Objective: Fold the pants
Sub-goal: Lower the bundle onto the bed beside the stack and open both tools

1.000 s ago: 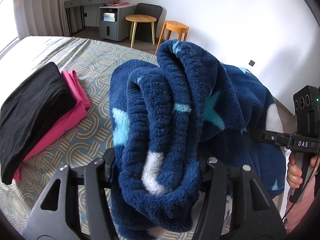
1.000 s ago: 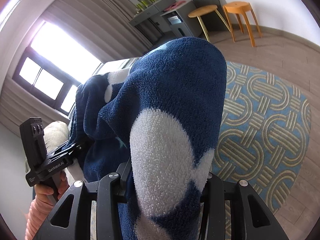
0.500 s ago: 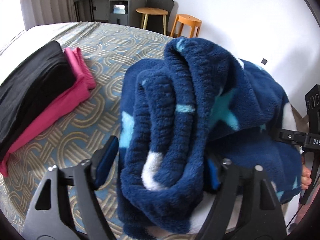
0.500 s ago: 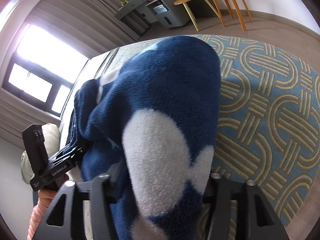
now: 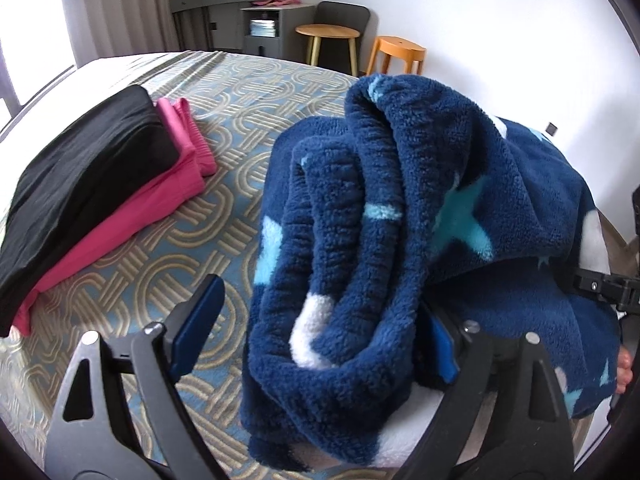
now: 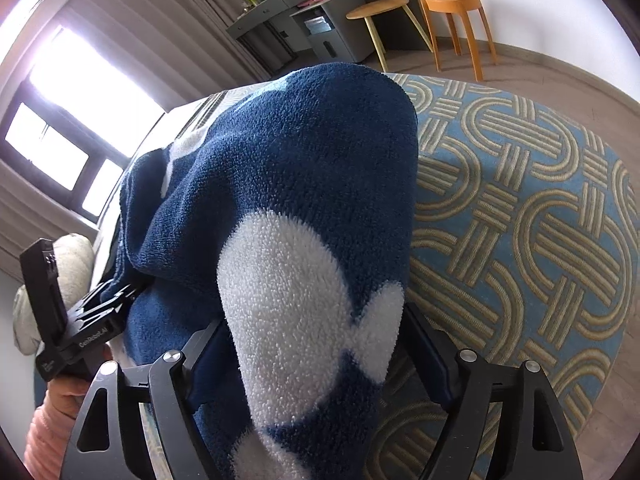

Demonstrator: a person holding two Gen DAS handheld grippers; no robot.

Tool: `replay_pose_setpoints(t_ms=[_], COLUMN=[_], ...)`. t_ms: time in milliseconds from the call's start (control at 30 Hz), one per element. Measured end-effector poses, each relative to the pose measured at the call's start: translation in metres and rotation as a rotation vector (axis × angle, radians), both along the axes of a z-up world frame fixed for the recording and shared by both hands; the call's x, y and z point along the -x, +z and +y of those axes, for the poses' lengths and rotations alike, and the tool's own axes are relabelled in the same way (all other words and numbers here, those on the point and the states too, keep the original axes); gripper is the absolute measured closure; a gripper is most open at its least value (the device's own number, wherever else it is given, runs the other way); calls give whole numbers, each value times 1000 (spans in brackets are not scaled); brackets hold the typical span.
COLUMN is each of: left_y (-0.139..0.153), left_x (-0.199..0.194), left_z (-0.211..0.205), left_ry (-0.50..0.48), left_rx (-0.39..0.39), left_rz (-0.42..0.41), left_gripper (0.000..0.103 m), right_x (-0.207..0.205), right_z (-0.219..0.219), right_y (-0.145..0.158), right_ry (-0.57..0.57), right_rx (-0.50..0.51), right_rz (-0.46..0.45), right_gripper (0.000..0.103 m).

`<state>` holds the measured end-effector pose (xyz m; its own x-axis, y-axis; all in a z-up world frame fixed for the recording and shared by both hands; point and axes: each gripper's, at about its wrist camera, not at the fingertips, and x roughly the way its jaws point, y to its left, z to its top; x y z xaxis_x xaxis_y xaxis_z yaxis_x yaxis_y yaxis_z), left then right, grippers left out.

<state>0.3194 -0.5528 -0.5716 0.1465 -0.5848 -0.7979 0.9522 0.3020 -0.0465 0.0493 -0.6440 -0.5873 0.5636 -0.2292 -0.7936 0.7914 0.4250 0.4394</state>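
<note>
Dark blue fleece pants (image 5: 360,220) with white and light-blue stars lie bunched on the patterned bedspread (image 5: 240,96). My left gripper (image 5: 316,320) is open; the folded waistband sits between its jaws, apart from the left finger (image 5: 196,320). In the right wrist view the pants (image 6: 288,208) fill the space between my right gripper's (image 6: 316,344) jaws, which stand apart around the fleece. The left gripper's body (image 6: 72,328) shows at the lower left there.
Folded black pants (image 5: 80,184) lie on folded pink pants (image 5: 132,216) at the left of the bed. A grey desk (image 5: 228,12), a round wooden table (image 5: 328,34) and an orange stool (image 5: 400,50) stand by the far wall.
Both grippers lowered the pants onto the bed. The left gripper's jaws have spread apart and let go of the waistband. The right gripper's jaws have also widened around the fleece.
</note>
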Motion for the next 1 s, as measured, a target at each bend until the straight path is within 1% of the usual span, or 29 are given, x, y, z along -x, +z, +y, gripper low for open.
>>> replay_pose_setpoints(t_ms=[67, 133, 167, 200, 233, 300, 400, 500, 633, 700, 833, 1000], left_y=[8, 24, 31, 41, 50, 67, 90, 112, 134, 143, 153, 160], left_x=[7, 20, 26, 34, 40, 52, 67, 81, 98, 107, 123, 145], left_z=[4, 13, 18, 24, 31, 42, 62, 84, 113, 129, 152, 180], left_ry=[27, 12, -1, -14, -18, -21, -22, -19, -1, 12, 14, 28], left_rx=[-10, 3, 16, 35, 51, 83, 127, 154, 169, 180, 176, 200], left_rz=[-20, -67, -87, -114, -136, -153, -156, -161, -170, -192, -218, -241], left_gripper=[14, 14, 14, 14, 14, 14, 14, 14, 14, 14, 14, 14], right_x=[-2, -2, -1, -1, -1, 2, 6, 9, 21, 25, 38, 52], right_z=[3, 14, 21, 32, 41, 60, 83, 101, 124, 136, 163, 192], right_y=[6, 21, 32, 46, 58, 85, 114, 132, 146, 154, 163, 174], right_ry=[-28, -71, -79, -76, -74, -81, -90, -98, -116, -125, -130, -128], right_rx=[-2, 17, 53, 120, 176, 280, 340, 350, 367, 377, 381, 382], right_rz=[33, 89, 117, 144, 161, 176, 153, 126, 128, 131, 135, 124], right_gripper=[21, 21, 21, 21, 21, 21, 21, 21, 21, 21, 21, 21])
